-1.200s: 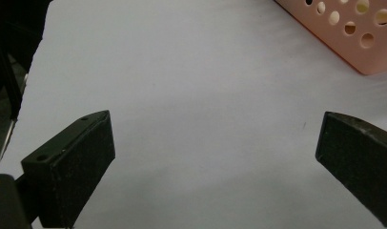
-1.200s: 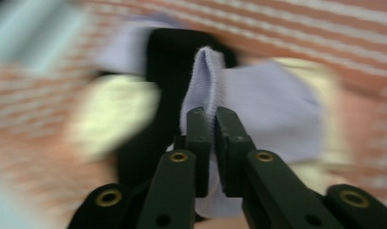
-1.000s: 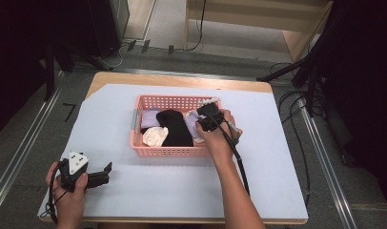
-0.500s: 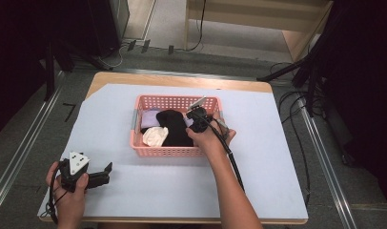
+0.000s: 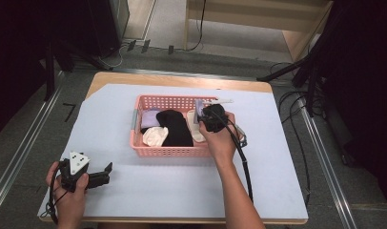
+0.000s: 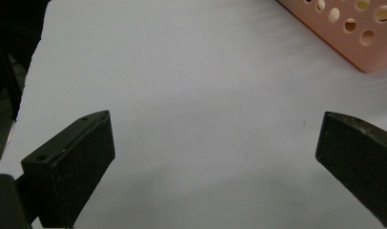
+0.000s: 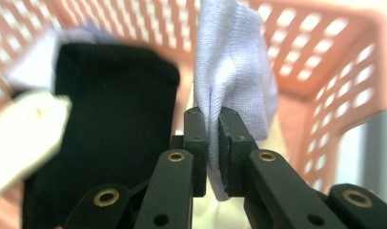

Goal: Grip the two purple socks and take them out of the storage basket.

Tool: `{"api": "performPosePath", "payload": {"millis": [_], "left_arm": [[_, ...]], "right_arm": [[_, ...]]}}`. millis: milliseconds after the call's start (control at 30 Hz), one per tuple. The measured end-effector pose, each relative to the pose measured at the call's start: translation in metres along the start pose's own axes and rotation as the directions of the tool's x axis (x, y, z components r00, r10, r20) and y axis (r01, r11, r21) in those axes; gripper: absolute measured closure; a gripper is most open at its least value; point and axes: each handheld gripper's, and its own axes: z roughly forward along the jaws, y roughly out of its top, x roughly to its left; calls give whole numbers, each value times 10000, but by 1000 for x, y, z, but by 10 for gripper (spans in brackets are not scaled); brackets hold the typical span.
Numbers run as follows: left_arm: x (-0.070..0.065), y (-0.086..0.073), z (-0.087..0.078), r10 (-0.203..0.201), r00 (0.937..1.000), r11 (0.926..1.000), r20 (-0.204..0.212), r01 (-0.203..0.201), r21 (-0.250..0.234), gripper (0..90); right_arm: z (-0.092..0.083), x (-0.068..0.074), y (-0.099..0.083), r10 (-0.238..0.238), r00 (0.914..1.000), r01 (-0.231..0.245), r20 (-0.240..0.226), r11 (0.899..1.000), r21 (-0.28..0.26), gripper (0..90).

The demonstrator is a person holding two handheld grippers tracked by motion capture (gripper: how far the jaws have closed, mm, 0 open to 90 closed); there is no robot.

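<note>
A pink basket (image 5: 177, 150) stands mid-table holding a black sock (image 5: 175, 126), a cream sock (image 5: 155, 136) and a lavender sock (image 5: 149, 116). My right gripper (image 5: 205, 113) hovers over the basket's right part, shut on a lavender cloth (image 7: 232, 71) pinched between its jaws above the black sock (image 7: 110, 119). The same lavender cloth (image 5: 199, 106) pokes out at the gripper's far side. My left gripper (image 5: 106, 171) rests at the table's near left, held by a hand. Its fingers (image 6: 75, 157) stand wide apart over bare white cover, with the basket's corner (image 6: 353, 33) at upper right.
A white cover (image 5: 110, 119) lies over the wooden table. A black cable (image 5: 244, 162) trails from the right gripper along the forearm. Metal rails run along both sides of the table, and floor cables lie at the right.
My right gripper has shifted within the basket, first left, then slightly right and back, and holds the lavender cloth raised. The left gripper has stayed put.
</note>
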Motion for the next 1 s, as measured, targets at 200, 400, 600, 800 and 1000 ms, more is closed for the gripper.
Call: {"api": "performPosePath", "payload": {"millis": [200, 400, 600, 800, 1000], "left_arm": [[-1, 0, 0, 54, 10000, 10000, -28, -54, 28, 3], [0, 0, 0, 12, 10000, 10000, -2, -12, -19, 3], [0, 0, 0, -1, 10000, 10000, -7, 1, -20, 3], [0, 0, 0, -23, 10000, 10000, -8, 23, -21, 3], [1, 0, 0, 17, 10000, 10000, -16, -18, -21, 3]], "right_arm": [[-22, -2, 2, -318, 9983, 229, -495, 9850, -1711, 841], [-44, -6, 3, -550, 9954, 246, -780, 9376, -3469, 841], [-58, -16, 3, -592, 9969, 296, -524, 8943, -4465, 841], [-72, -30, 0, -383, 9990, 456, 248, 8581, -5115, 841], [-81, -53, -11, 223, 9963, 236, 829, 8576, -5138, 840]]}}
